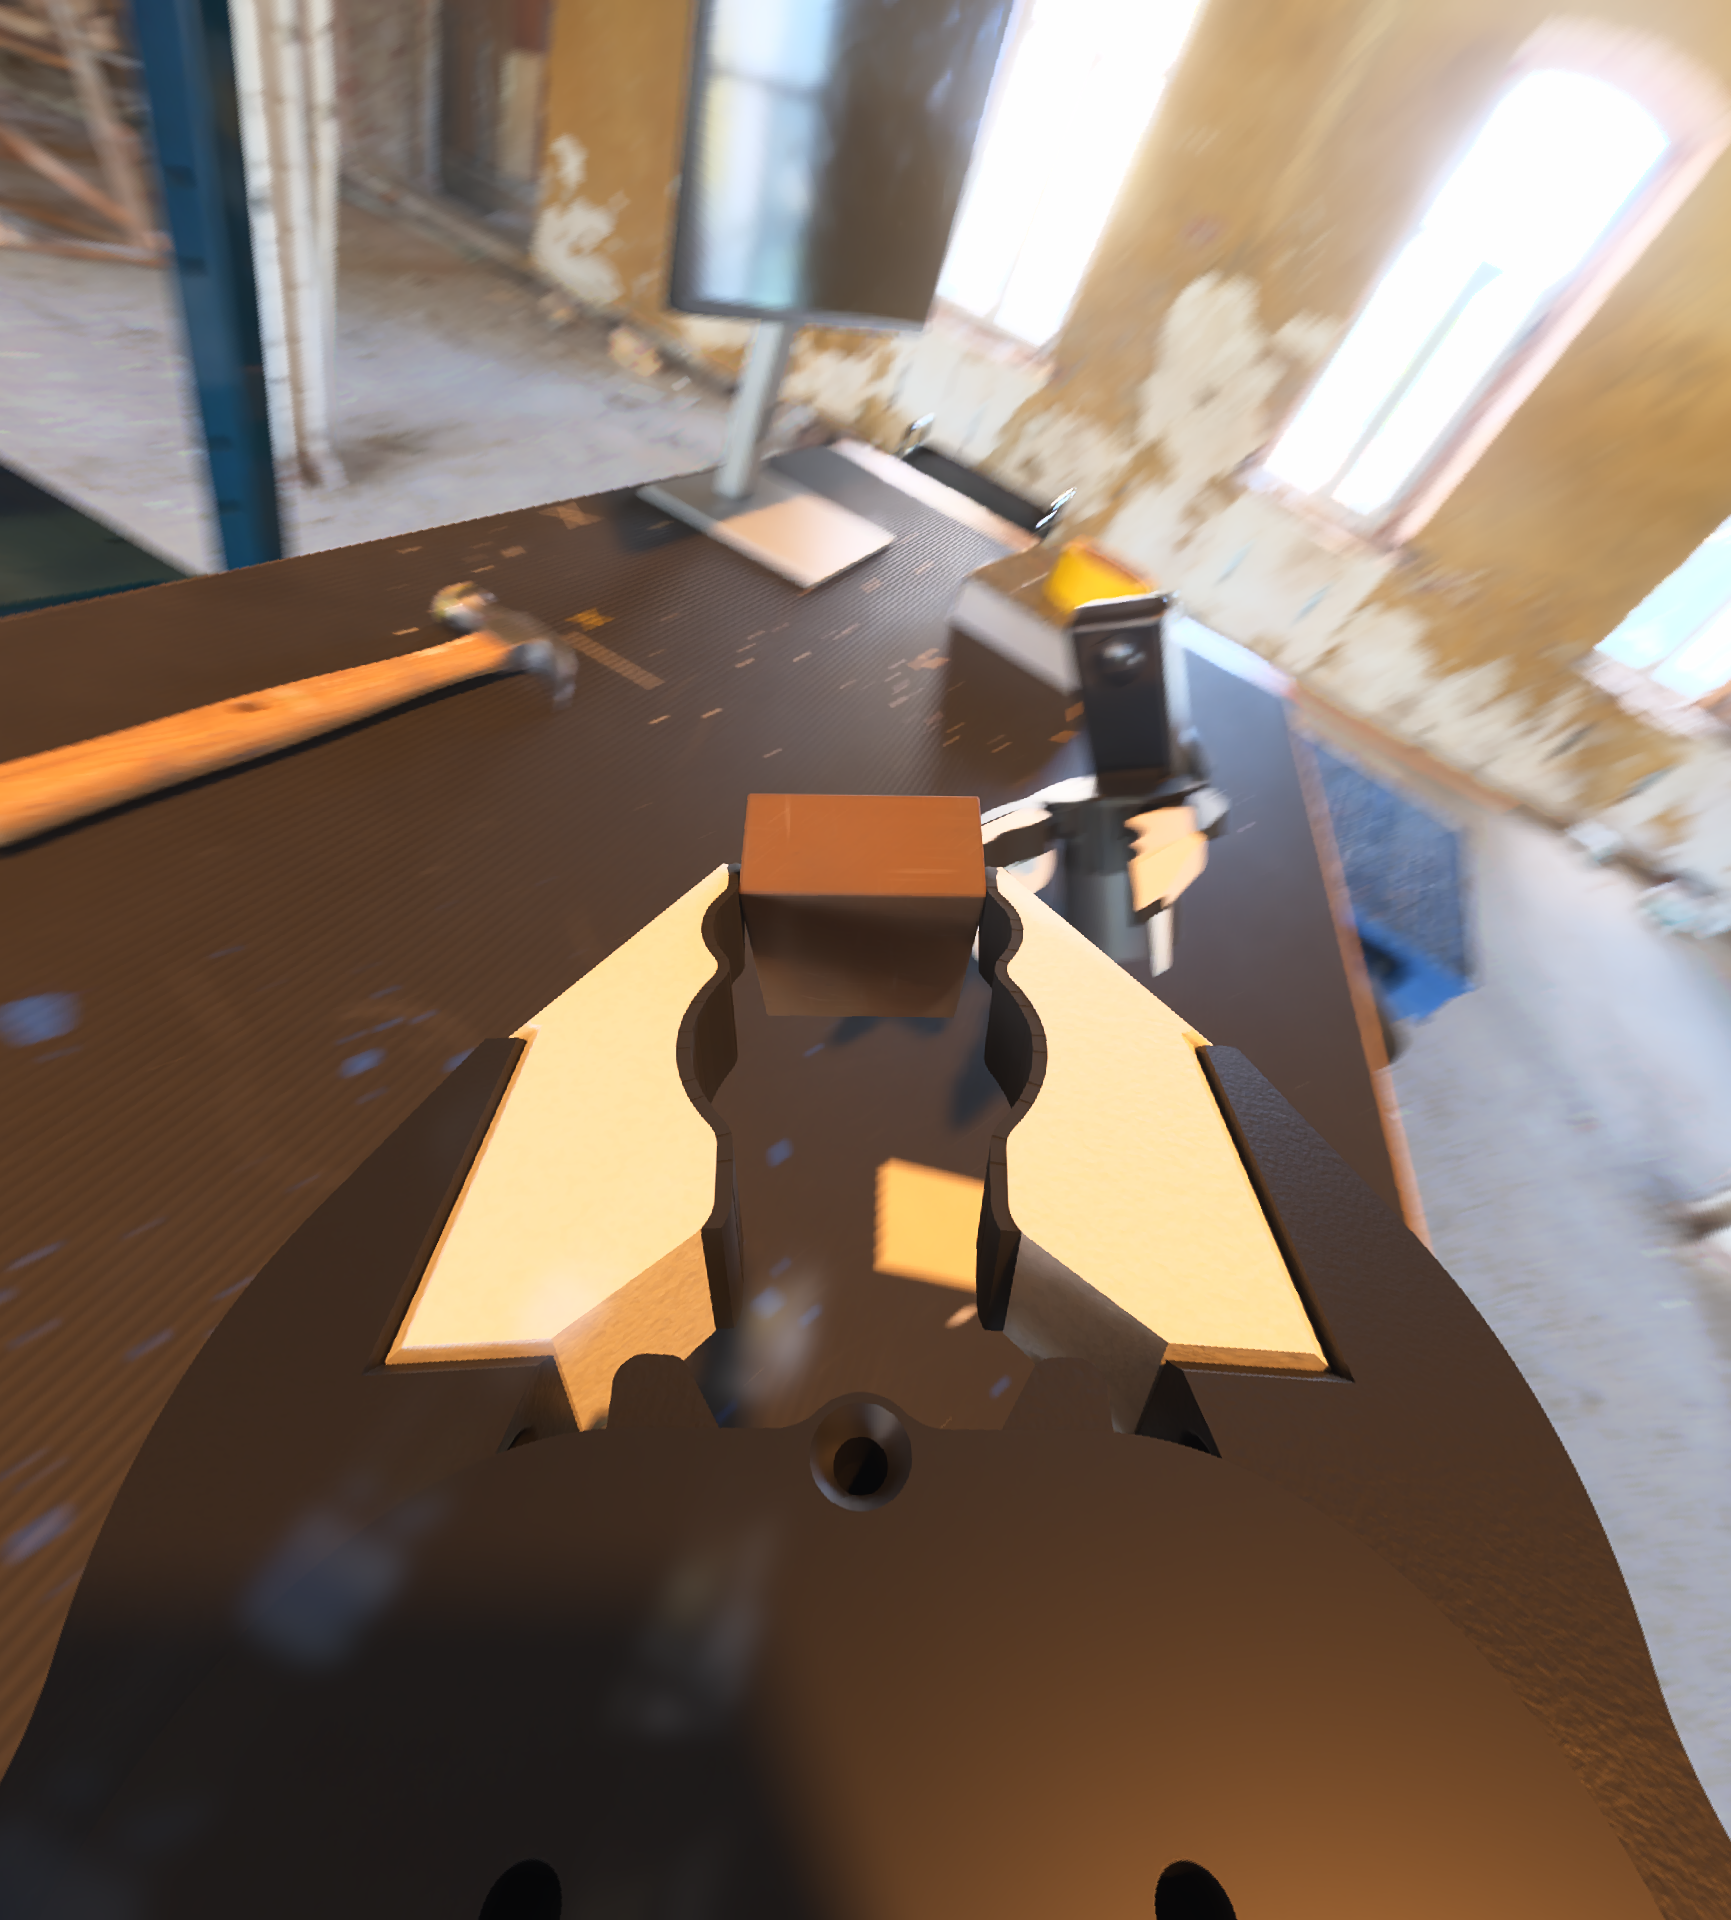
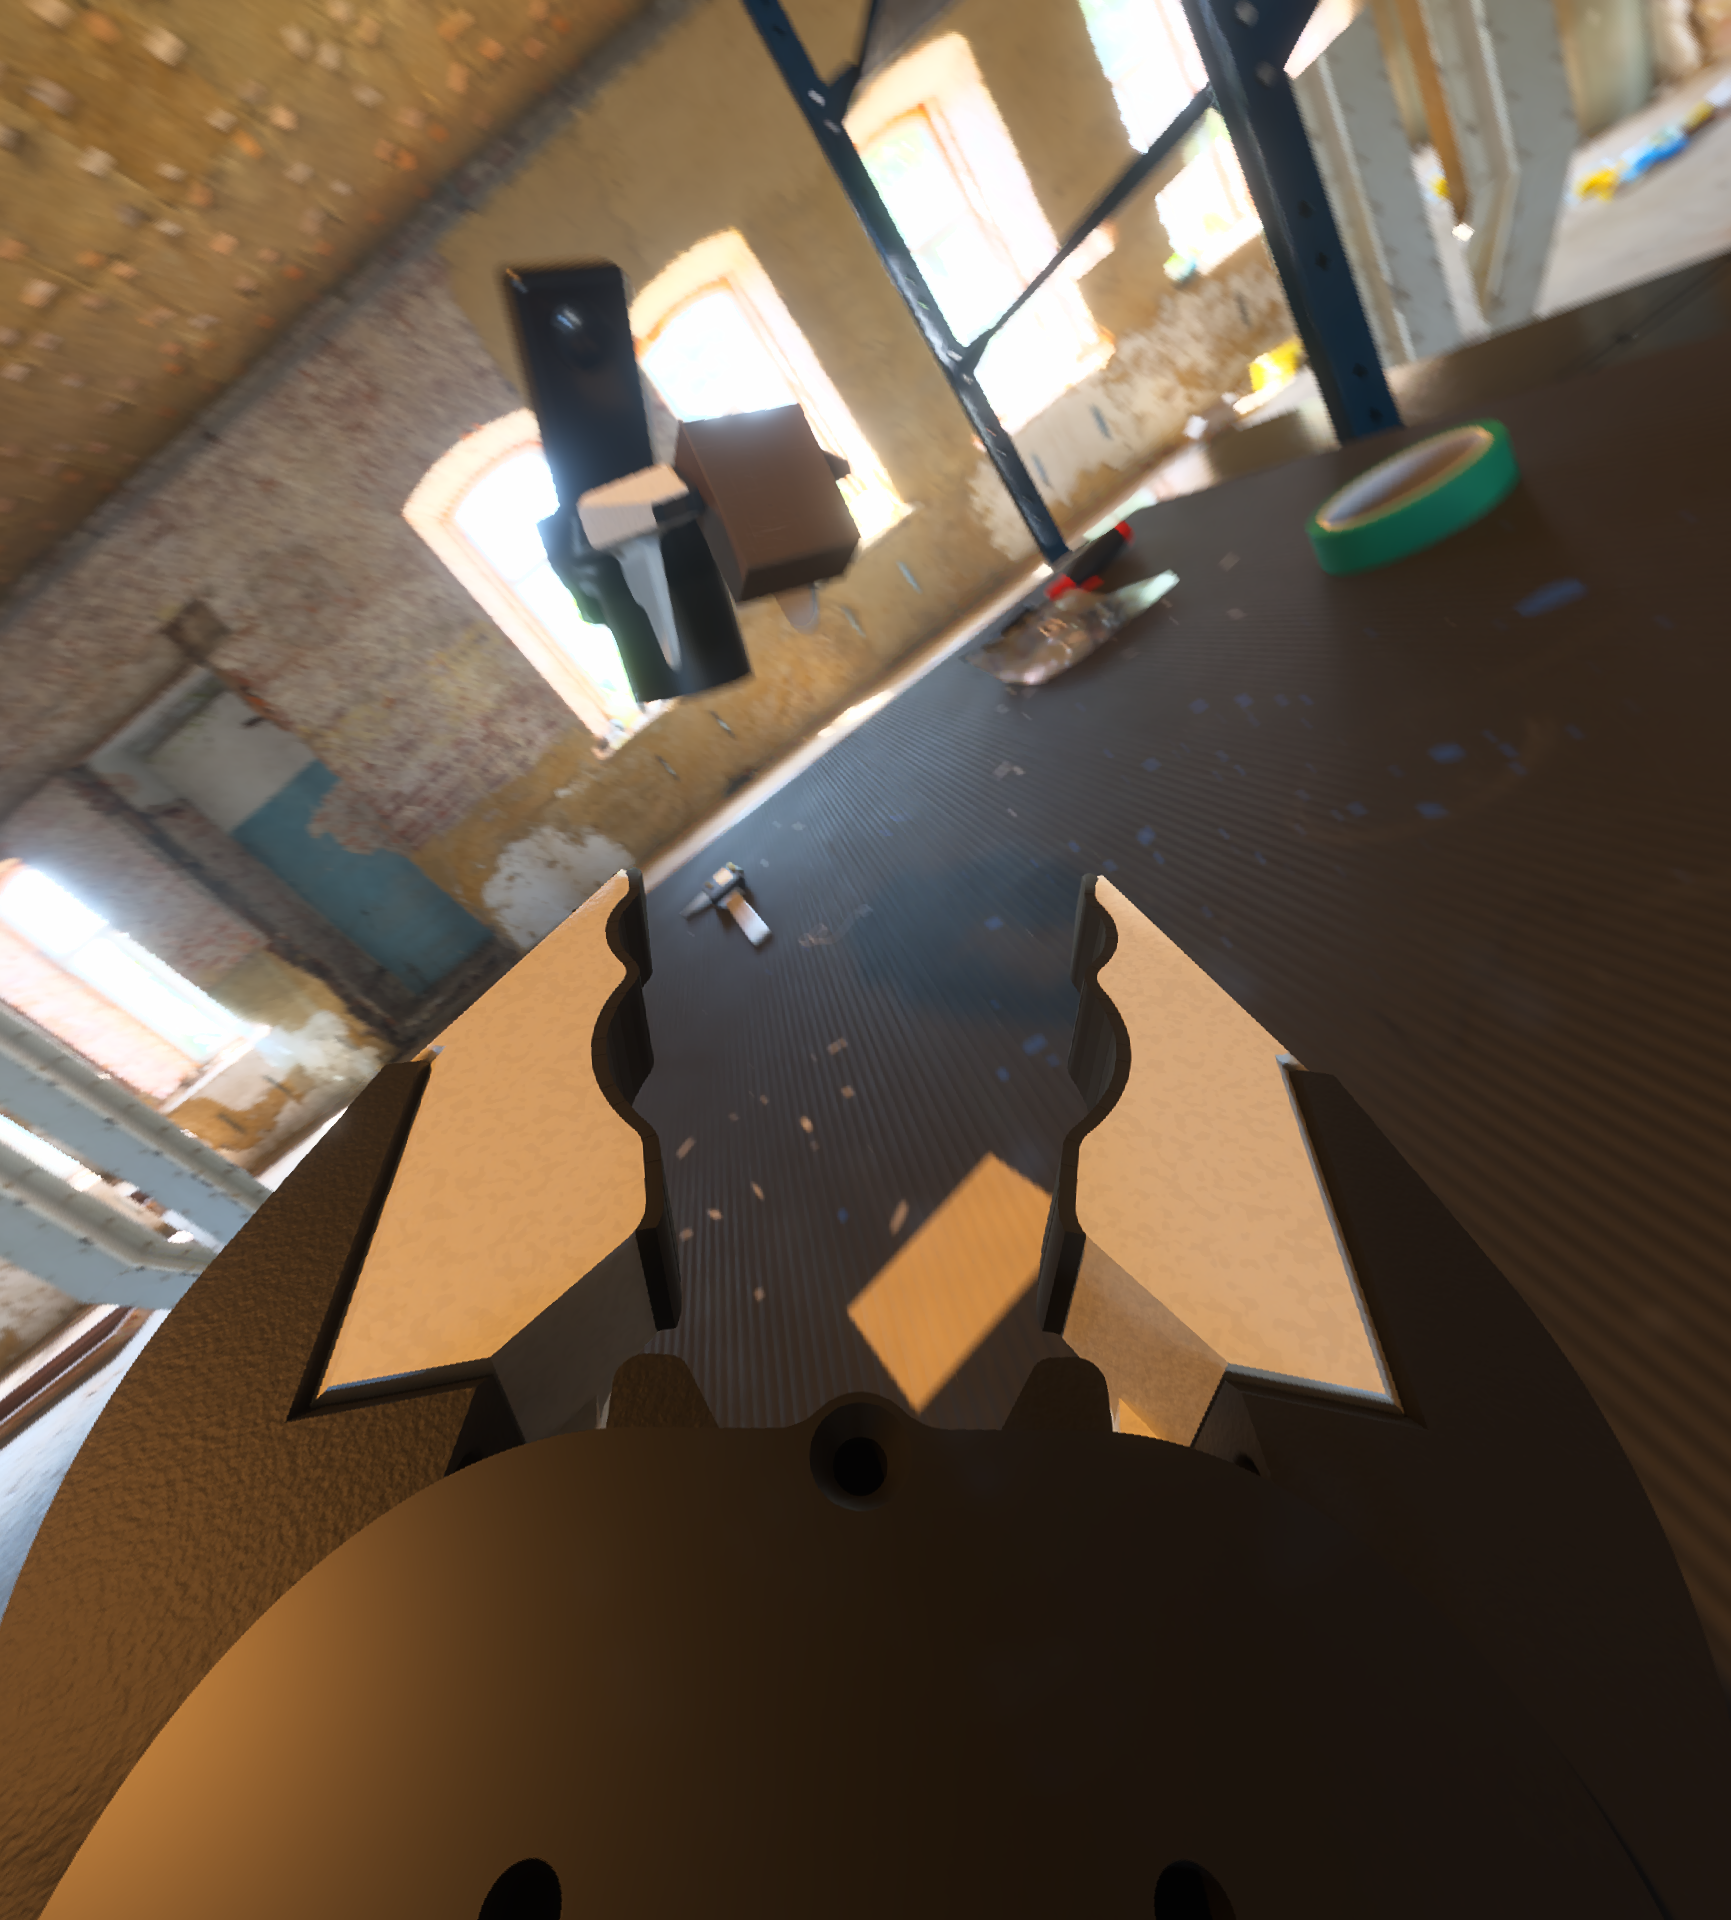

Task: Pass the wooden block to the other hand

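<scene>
Left hand-held gripper [image 1: 861, 894]: clamped on the wooden block [image 1: 861, 894] at the fingertips, raised above the dark bench [image 1: 217, 1039]. Right hand-held gripper [image 2: 861, 904]: spread wide, nothing between the fingers, near the block. Wooden-handled hammer [image 1: 237, 717] flat toward the far-left edge; monitor stand [image 1: 788, 520] by the far edge. Green tape roll [image 2: 1412, 499] flat on the bench.

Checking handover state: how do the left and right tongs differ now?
The left tongs are shut on the brown wooden block; the right tongs are open and empty. Left hold the block above the dark table; right wait apart. Both have pale two-finger jaws.
</scene>
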